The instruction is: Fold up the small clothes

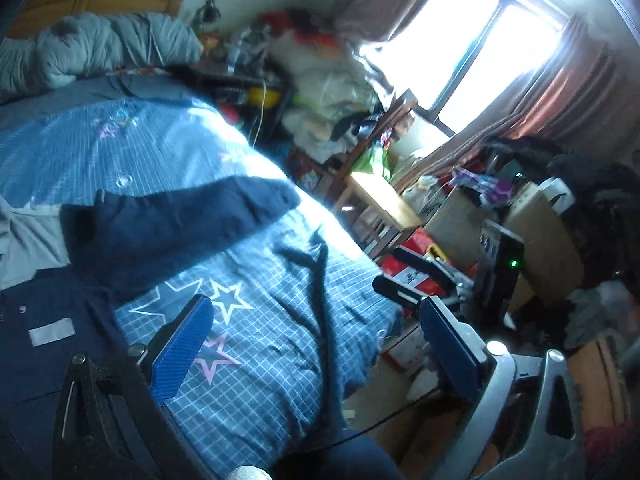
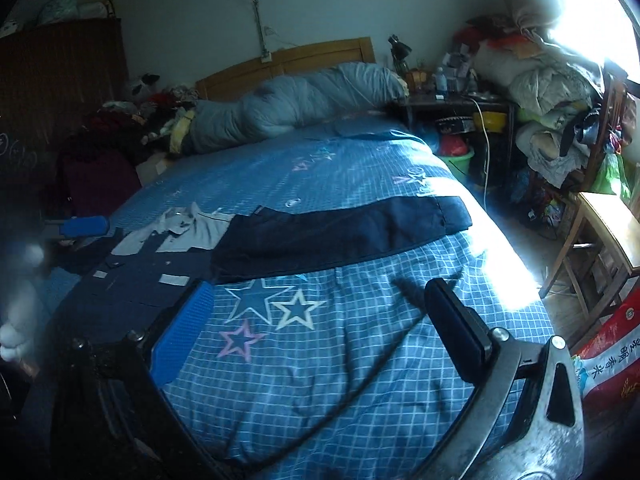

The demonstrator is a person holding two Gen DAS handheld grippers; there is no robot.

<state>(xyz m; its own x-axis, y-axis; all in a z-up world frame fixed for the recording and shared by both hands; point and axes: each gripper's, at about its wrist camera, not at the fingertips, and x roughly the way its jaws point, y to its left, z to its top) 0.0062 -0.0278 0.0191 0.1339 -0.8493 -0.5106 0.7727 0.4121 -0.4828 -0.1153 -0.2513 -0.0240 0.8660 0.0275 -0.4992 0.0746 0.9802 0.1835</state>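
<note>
While both grippers are hovering over the bed, neither is holding anything. Left gripper is sitting with its 2 fingers wide apart, nothing between them but the blue checked bedspread and the bed's edge. Right gripper is likewise spread open, 2 fingers apart over the star prints on the bedspread, empty.

Dark navy garment is lying flat across the bed, stretching from about 9 o'clock to 2 o'clock in the right wrist view, beyond the right gripper's fingertips and not touching them. In the left wrist view that navy garment is lying at roughly 10 o'clock from the left gripper, apart from its blue finger pad.

Second navy piece with pale rectangular patches is lying at 9 o'clock in the right wrist view, just beside the right gripper's left finger; whether they are touching, cannot tell. Grey garment is lying crumpled at 10 o'clock, its edge under or against the dark navy garment.

Rolled grey quilt is sitting at 12 o'clock by the wooden headboard. Bright window is showing at 1 o'clock in the left wrist view, over a cluttered floor.
</note>
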